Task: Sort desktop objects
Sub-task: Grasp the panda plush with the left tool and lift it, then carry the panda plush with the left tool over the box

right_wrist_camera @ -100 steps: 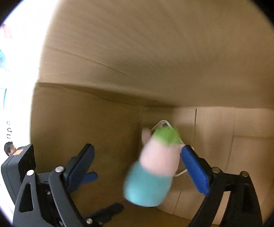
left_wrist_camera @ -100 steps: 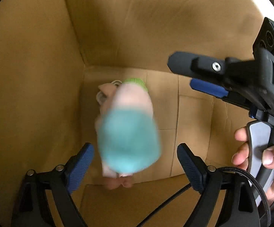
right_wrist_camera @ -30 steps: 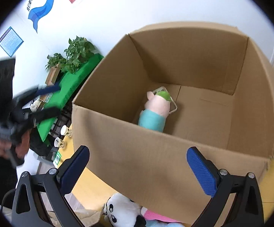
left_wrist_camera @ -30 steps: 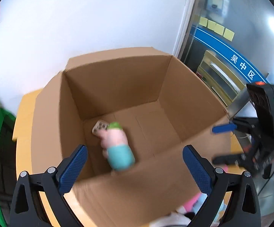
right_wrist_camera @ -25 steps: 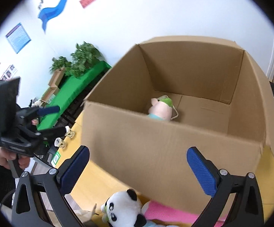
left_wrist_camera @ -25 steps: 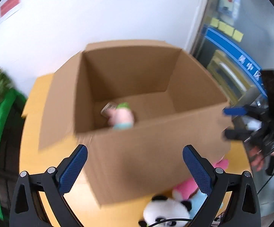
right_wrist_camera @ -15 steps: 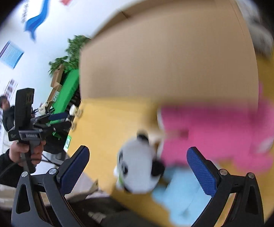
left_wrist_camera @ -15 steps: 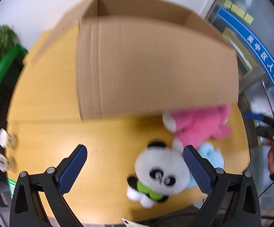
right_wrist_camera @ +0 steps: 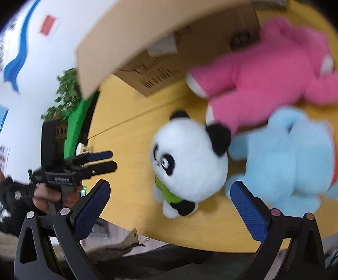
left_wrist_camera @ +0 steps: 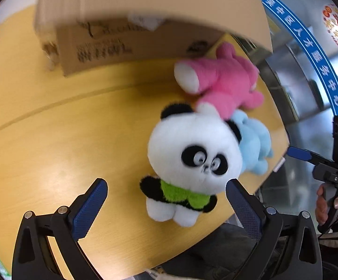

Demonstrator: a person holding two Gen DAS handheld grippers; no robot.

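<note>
A panda plush (left_wrist_camera: 192, 158) in a green shirt sits on the yellow table (left_wrist_camera: 52, 140), leaning against a pink plush (left_wrist_camera: 220, 81) and a light blue plush (left_wrist_camera: 255, 144). Behind them stands the cardboard box (left_wrist_camera: 145, 11); its inside is hidden. My left gripper (left_wrist_camera: 165, 186) hangs open just in front of the panda, its fingers on either side of the panda's body without touching. My right gripper (right_wrist_camera: 170, 186) is open too, facing the panda (right_wrist_camera: 190, 161) from the other side, with the blue plush (right_wrist_camera: 292, 161) by its right finger and the pink plush (right_wrist_camera: 262, 77) beyond.
The table's front edge (right_wrist_camera: 192, 242) runs close under both grippers. A box flap (right_wrist_camera: 145, 28) overhangs the table. A green plant (right_wrist_camera: 68, 88) and a green surface stand left of the table. A glass wall with a blue band (left_wrist_camera: 309, 46) is at the right.
Both grippers have come up out of the box, leaving the pink-and-teal plush inside, and dropped down to the table in front. The panda now sits between the open fingers.
</note>
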